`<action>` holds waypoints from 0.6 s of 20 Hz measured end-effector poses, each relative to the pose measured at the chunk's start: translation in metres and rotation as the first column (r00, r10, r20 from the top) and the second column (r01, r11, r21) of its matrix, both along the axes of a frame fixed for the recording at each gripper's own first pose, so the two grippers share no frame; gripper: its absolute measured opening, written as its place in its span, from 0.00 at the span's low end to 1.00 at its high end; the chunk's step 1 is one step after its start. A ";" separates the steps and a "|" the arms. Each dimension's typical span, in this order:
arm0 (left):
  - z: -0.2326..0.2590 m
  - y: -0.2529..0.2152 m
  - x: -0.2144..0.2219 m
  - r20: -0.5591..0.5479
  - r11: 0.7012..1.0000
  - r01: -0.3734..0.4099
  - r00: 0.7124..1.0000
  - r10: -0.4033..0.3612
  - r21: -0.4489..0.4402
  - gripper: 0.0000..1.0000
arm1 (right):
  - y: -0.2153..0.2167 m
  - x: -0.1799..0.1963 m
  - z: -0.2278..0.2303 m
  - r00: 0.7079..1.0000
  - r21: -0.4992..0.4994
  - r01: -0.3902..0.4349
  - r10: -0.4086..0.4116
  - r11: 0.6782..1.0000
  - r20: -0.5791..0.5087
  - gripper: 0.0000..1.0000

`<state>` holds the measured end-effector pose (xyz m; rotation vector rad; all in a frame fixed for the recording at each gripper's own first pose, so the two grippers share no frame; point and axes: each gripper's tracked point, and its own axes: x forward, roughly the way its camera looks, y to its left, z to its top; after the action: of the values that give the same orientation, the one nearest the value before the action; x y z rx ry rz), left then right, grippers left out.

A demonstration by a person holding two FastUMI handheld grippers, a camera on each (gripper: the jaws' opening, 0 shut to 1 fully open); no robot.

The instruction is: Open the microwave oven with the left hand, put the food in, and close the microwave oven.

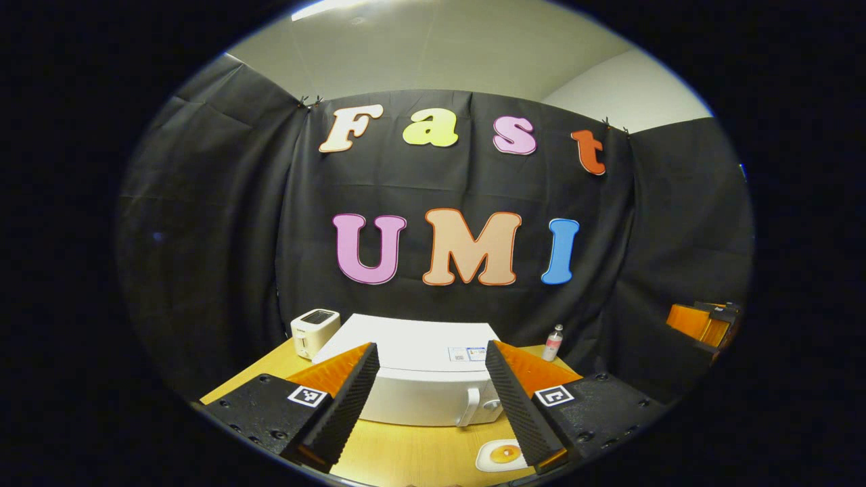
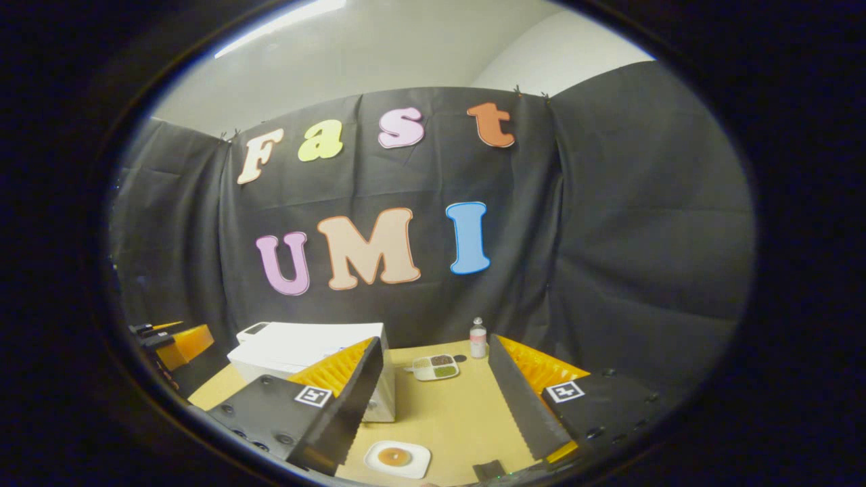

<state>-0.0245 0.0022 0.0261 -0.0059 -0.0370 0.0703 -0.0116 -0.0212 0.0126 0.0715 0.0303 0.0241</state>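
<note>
A white microwave oven (image 1: 419, 375) stands shut on the wooden table, its handle (image 1: 473, 407) at the right of the door. My left gripper (image 1: 433, 412) hangs open in front of it, fingers apart and holding nothing. The food, a round orange-brown piece on a small white plate (image 1: 504, 455), lies on the table near the front, just right of centre. In the right gripper view the microwave oven (image 2: 304, 355) sits to the left and the plate of food (image 2: 397, 459) lies low between the fingers of my right gripper (image 2: 436, 423), which is open and above the table.
A white toaster (image 1: 314, 331) stands left of the microwave. A small clear bottle (image 2: 478, 339) stands at the back by the cloth wall. A divided tray of grains (image 2: 436, 367) lies near it. The other gripper (image 2: 169, 341) appears at the far left of the right gripper view.
</note>
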 end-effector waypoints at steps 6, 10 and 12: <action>-0.005 -0.011 0.013 -0.001 0.999 0.002 1.000 -0.002 0.033 0.96 | -0.007 0.013 0.001 1.000 -0.004 -0.028 0.028 1.000 0.007 0.98; -0.030 -0.024 0.022 -0.044 0.999 0.029 0.999 -0.030 -0.024 0.96 | -0.011 0.019 -0.003 0.999 -0.021 -0.034 0.034 0.999 0.002 0.98; -0.048 -0.025 0.028 -0.078 0.998 0.032 0.996 -0.036 -0.048 0.96 | -0.011 0.021 -0.005 0.999 -0.022 -0.037 0.037 0.999 -0.003 0.98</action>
<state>0.0039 -0.0225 -0.0222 -0.0508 0.0440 0.0374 0.0090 -0.0324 0.0074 0.0491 0.0348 0.0606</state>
